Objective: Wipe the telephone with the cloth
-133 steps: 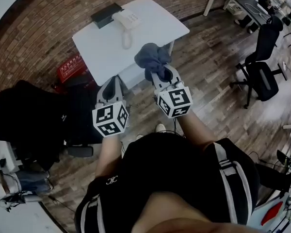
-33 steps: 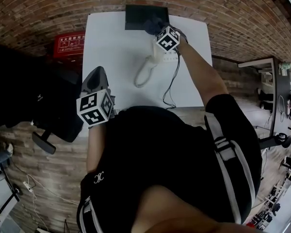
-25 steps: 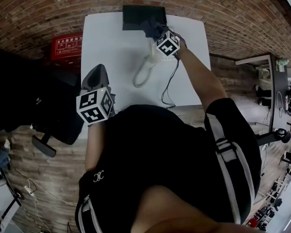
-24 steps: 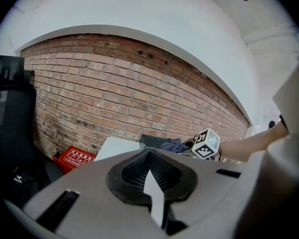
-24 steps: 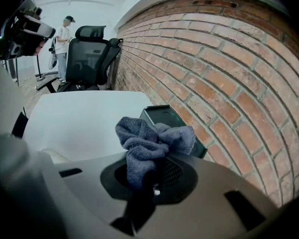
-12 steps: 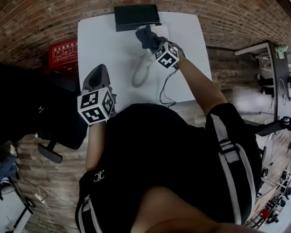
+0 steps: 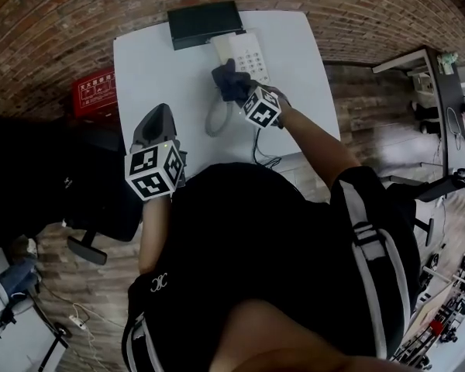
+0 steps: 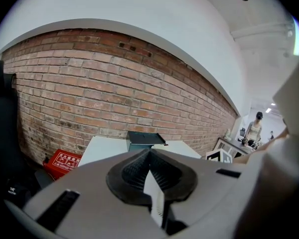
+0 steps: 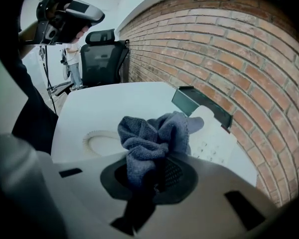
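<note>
**Cloth Meets Telephone on White Table**

At left, your left gripper [image 7: 158,115] hangs over the near edge of the table [image 7: 151,60], jaws pressed together on nothing. Across the white top, the handset [image 7: 211,119] lies off the base, near it. Your right gripper [image 7: 244,93] clenches a bunched grey cloth [image 7: 229,81], whose loose folds sit at the near left corner of the telephone [image 7: 246,53]. The telephone stands by the brick wall, beside a black box [image 7: 203,22]. The cloth looks soft and light, likely to fold under pressure. The plastic base probably slides easily, so a steadying hold on its bare side edge, clear of the keys, seems wise.
</note>
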